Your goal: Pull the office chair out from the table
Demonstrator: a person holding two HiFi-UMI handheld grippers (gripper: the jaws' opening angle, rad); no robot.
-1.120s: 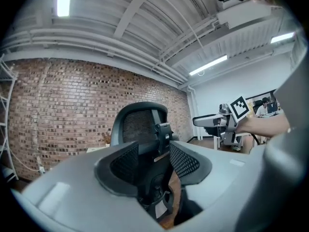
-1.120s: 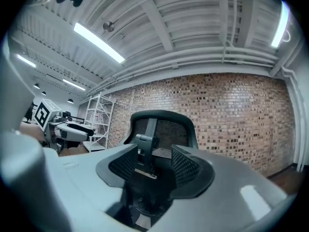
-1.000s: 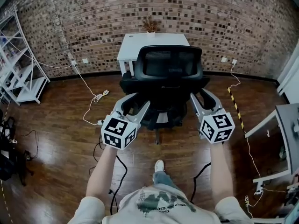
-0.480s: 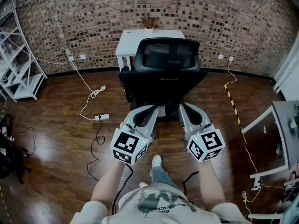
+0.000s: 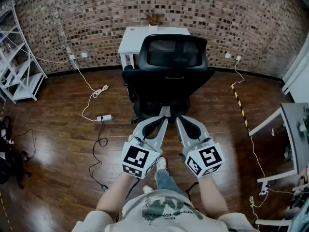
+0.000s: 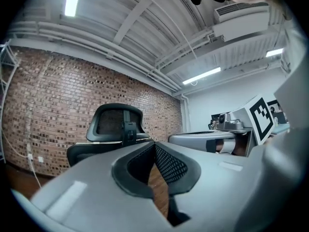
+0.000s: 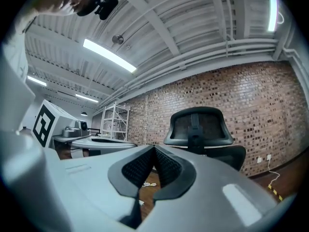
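Two grippers, left (image 5: pixel 163 121) and right (image 5: pixel 179 121), sit at lower centre. Both jaws are pressed together on nothing, the left's just having closed. The office chair (image 5: pixel 169 76) stands at upper centre, against the table (image 5: pixel 140 35).

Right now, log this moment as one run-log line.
left gripper: shut, empty | right gripper: shut, empty | office chair: at white table, untouched

Black office chair (image 5: pixel 169 76), white table (image 5: pixel 129 41), brown floor (image 5: pixel 58 129).
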